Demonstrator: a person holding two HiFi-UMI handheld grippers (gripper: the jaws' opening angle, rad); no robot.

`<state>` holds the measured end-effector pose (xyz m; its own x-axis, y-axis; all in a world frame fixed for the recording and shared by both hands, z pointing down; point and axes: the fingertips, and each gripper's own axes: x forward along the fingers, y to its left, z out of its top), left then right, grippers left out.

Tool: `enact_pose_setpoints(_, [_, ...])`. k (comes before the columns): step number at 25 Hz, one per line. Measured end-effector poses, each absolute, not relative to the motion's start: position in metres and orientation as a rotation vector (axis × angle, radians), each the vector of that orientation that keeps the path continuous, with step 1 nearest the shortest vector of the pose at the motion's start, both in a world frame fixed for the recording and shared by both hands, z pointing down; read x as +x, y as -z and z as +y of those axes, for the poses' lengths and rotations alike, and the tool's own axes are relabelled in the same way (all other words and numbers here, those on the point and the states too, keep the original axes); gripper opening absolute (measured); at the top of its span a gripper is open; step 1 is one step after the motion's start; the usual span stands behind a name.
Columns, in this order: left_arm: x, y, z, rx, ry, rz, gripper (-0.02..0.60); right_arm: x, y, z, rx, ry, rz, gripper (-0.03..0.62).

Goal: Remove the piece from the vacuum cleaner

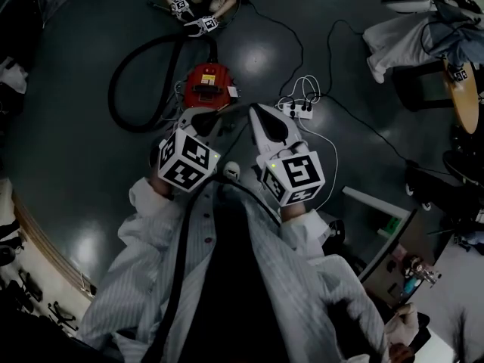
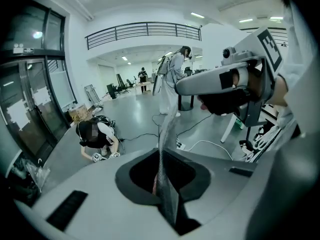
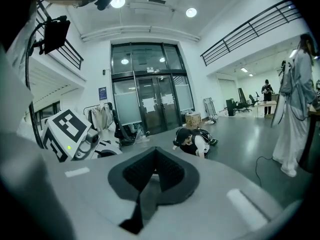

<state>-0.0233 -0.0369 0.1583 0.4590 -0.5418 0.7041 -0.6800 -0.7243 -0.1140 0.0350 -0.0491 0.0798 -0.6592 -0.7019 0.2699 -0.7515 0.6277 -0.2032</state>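
Observation:
In the head view the red vacuum cleaner (image 1: 204, 85) sits on the dark floor ahead of me, its black hose (image 1: 125, 82) looping off to the left. Both grippers are held up at chest height above it, side by side. My left gripper (image 2: 162, 166) is shut on a thin grey strip (image 2: 166, 134) that stands up edge-on from between the jaws; what it belongs to I cannot tell. My right gripper (image 3: 152, 171) is shut with nothing between its jaws. The right gripper (image 2: 220, 84) also shows in the left gripper view, at the upper right.
A person (image 1: 193, 6) crouches on the floor beyond the vacuum cleaner with marker cubes in hand. A white power strip (image 1: 295, 108) and cables lie to the right. A person in white (image 2: 172, 79) stands further off. Tables and chairs (image 1: 454, 89) stand at the right.

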Motion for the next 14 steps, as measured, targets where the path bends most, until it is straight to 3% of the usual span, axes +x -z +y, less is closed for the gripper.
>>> enact_pose_setpoints(14, [-0.026,-0.154,-0.037,2.567,-1.098,-1.038,0.029,0.018,-0.084,-0.044,1.175,-0.472,-2.675,0.000])
